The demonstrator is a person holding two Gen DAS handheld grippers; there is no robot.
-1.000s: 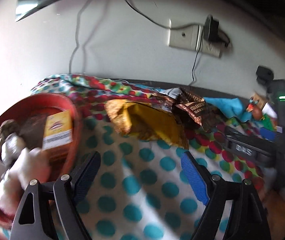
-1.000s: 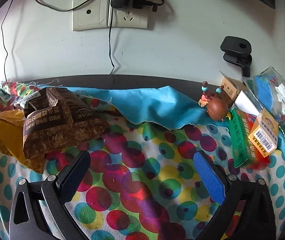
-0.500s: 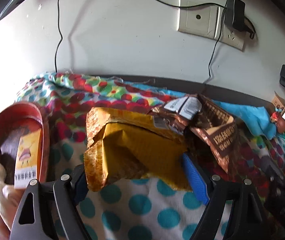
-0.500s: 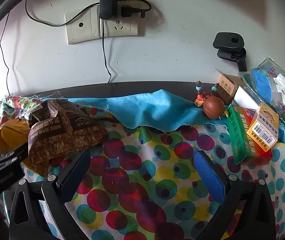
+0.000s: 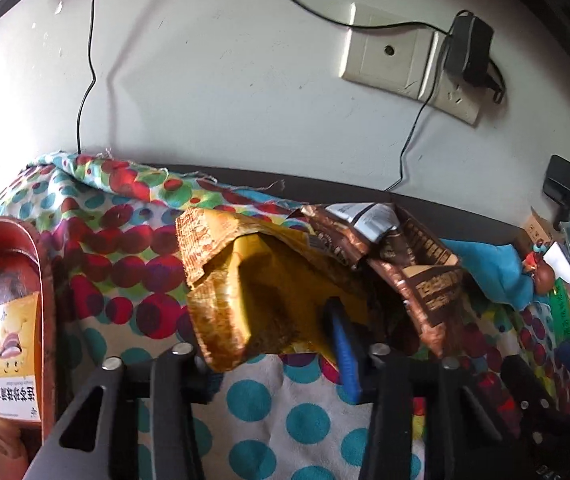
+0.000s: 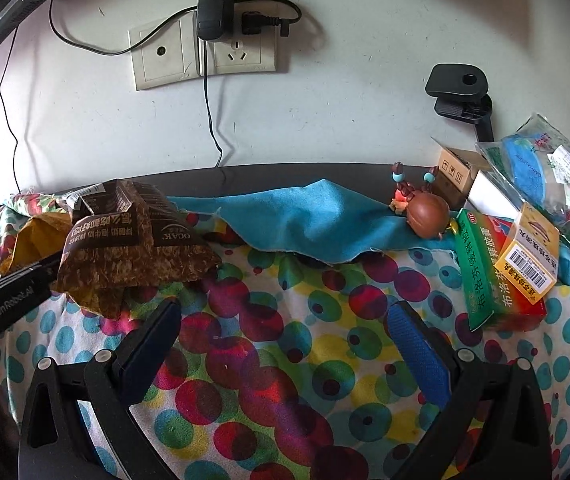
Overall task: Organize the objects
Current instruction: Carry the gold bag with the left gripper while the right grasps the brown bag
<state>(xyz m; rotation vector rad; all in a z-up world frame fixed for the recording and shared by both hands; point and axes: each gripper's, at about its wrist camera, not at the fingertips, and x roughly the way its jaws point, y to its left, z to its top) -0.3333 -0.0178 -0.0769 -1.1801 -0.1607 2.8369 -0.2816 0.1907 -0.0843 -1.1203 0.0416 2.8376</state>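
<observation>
A crumpled yellow snack bag (image 5: 261,288) lies on the dotted tablecloth (image 5: 253,400), with a brown snack bag (image 5: 417,268) leaning on its right side. My left gripper (image 5: 269,352) is closing on the yellow bag's near edge. Its blue pad (image 5: 341,344) presses the bag's right side, and the bag hides the other pad. A red basket (image 5: 45,288) at the left holds an orange box (image 5: 17,352). My right gripper (image 6: 285,344) hangs open over bare cloth with nothing between its fingers. The brown bag (image 6: 133,240) is to its left.
At the right lie a green medicine box (image 6: 485,272), an orange box (image 6: 529,256), a small figurine (image 6: 425,212), a plastic packet (image 6: 545,168) and a blue cloth (image 6: 305,216). The wall with sockets (image 6: 205,56) and hanging cables bounds the table's back.
My left gripper moved right from the red basket to the yellow bag, and its jaws narrowed around it. The right gripper has stayed open in about the same place.
</observation>
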